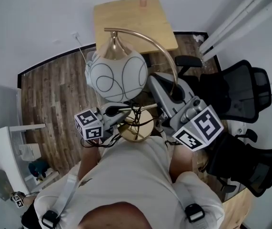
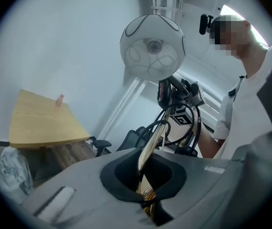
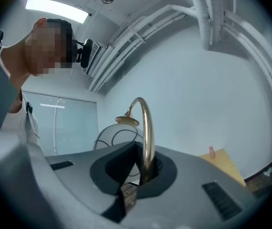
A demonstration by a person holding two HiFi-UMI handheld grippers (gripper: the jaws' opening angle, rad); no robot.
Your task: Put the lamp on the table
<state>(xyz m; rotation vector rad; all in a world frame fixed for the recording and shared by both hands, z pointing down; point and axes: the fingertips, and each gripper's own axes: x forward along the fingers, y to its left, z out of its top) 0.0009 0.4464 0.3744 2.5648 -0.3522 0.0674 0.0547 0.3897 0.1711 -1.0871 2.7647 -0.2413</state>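
Observation:
I carry a lamp with a white globe shade (image 1: 117, 75), an arched brass stem (image 1: 162, 49) and a round brass base (image 1: 136, 128), held in the air in front of the person's chest. My left gripper (image 1: 120, 111) is shut on the brass rod just above the base (image 2: 147, 151), with the lamp's black cable looped around it. My right gripper (image 1: 176, 93) is shut on the stem's lower straight part (image 3: 146, 128). The wooden table (image 1: 131, 25) lies ahead, beyond the shade, bare but for a small pink bottle (image 1: 143, 0).
Black office chairs (image 1: 243, 87) stand close on the right. A white crumpled bag (image 2: 9, 168) lies on the wood floor beside the table. White furniture (image 1: 12, 151) is at the left. A white wall runs behind the table.

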